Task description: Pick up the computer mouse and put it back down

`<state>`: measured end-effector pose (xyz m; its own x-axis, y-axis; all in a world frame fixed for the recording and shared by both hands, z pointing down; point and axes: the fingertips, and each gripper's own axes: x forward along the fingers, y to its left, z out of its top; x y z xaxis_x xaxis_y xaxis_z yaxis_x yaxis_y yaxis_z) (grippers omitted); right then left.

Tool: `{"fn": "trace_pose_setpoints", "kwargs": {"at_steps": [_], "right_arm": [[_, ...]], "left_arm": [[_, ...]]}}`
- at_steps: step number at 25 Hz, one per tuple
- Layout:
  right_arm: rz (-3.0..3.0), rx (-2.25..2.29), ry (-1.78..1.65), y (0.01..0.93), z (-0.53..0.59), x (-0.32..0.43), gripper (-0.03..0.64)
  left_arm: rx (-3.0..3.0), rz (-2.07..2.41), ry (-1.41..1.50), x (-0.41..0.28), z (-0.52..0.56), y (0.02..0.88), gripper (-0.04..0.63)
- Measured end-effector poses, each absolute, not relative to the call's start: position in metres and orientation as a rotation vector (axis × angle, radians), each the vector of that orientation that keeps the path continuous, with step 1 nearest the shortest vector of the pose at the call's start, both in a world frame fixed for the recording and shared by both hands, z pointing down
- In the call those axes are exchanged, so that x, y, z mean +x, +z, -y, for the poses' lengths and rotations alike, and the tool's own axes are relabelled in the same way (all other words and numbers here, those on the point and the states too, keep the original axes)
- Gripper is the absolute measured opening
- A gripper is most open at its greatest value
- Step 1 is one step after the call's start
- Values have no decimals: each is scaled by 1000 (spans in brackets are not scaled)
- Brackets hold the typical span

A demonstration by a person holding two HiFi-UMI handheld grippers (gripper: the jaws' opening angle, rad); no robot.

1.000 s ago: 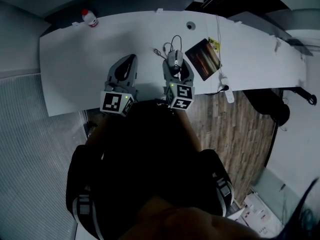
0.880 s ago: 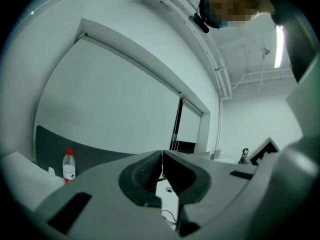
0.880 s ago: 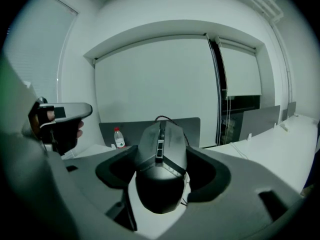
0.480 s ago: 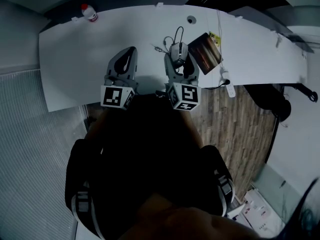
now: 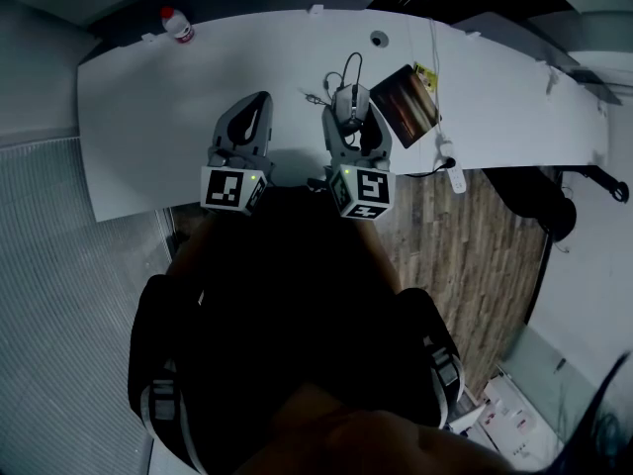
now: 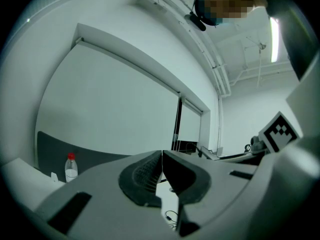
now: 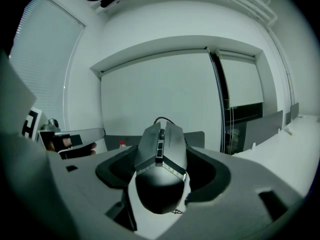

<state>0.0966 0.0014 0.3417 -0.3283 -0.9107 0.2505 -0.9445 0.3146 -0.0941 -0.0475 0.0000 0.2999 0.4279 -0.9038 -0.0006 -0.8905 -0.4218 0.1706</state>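
The white table (image 5: pixel 148 117) is stretching across the top of the head view, and every place below is given against it. The person (image 5: pixel 287 344), in dark clothing, is standing at the table's near edge and reaching both tools out over its middle. The right gripper (image 5: pixel 354 119) is hanging over the table's near-middle part, its jaws pinching the computer mouse (image 5: pixel 351 105) by its two sides. In the right gripper view the mouse (image 7: pixel 161 154) is sitting squarely between the pads of that gripper (image 7: pixel 162 171), buttons up and tail end toward the camera. Whether it is touching the table, I cannot tell. The left gripper (image 5: pixel 259 102) is hovering over the table just left of the right one, and in its own view its jaws (image 6: pixel 162 169) are pressing together on nothing. A dark rectangular slab (image 5: pixel 406 102) is lying on the table just right of the mouse. A red-capped bottle (image 5: pixel 178 30) is standing at the table's far left corner. The mouse's dark cable (image 5: pixel 346 67) is looping toward the table's far edge.
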Motion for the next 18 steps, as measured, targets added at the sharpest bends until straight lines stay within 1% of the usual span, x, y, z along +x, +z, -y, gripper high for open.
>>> {"fn": "trace_pose_setpoints", "kwargs": {"at_steps": [18], "right_arm": [[2421, 1728, 330, 339, 1, 98, 284]], "left_arm": [[2532, 1595, -140, -44, 2, 300, 6]]}}
